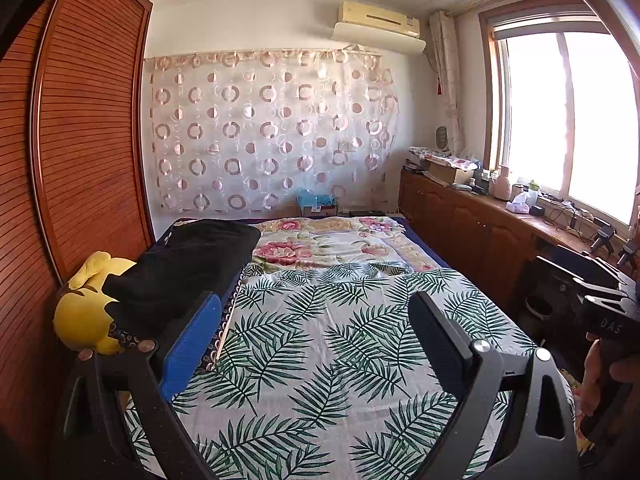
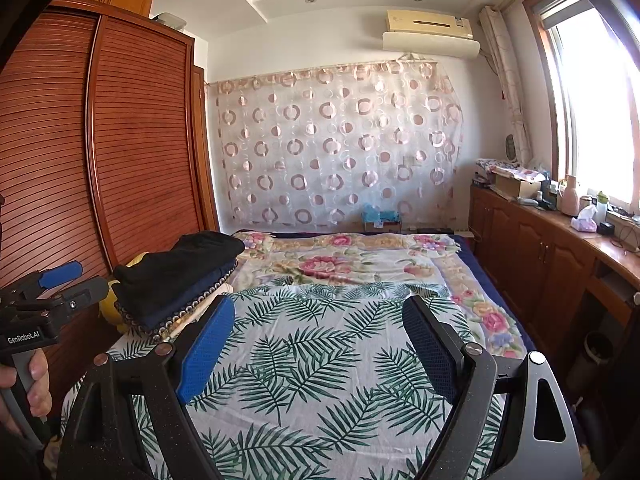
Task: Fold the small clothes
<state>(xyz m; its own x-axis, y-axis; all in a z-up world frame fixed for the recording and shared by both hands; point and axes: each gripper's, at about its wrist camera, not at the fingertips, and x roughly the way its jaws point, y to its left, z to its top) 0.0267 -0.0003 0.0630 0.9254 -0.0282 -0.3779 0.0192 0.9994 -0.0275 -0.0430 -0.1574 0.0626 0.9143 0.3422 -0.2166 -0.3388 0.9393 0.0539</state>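
Note:
A stack of folded dark clothes [image 1: 188, 260] [image 2: 180, 276], black on top and navy under it, lies at the left edge of the bed. A palm-leaf cloth [image 1: 340, 328] [image 2: 320, 320] is spread flat over the near half of the bed. My left gripper [image 1: 316, 336] hovers over that cloth, open, with nothing between its fingers; in the right wrist view the left gripper [image 2: 93, 277] shows at the left edge in a hand. My right gripper [image 2: 320, 340] also stands open and empty above the cloth. The right gripper [image 1: 558, 270] appears at the right edge of the left wrist view.
A floral blanket [image 1: 320, 248] [image 2: 340, 264] covers the far half of the bed. A yellow plush toy [image 1: 80, 312] sits beside the clothes stack. A slatted wooden wardrobe [image 2: 132, 140] lines the left side. Low wooden cabinets [image 2: 540, 248] with clutter run under the window.

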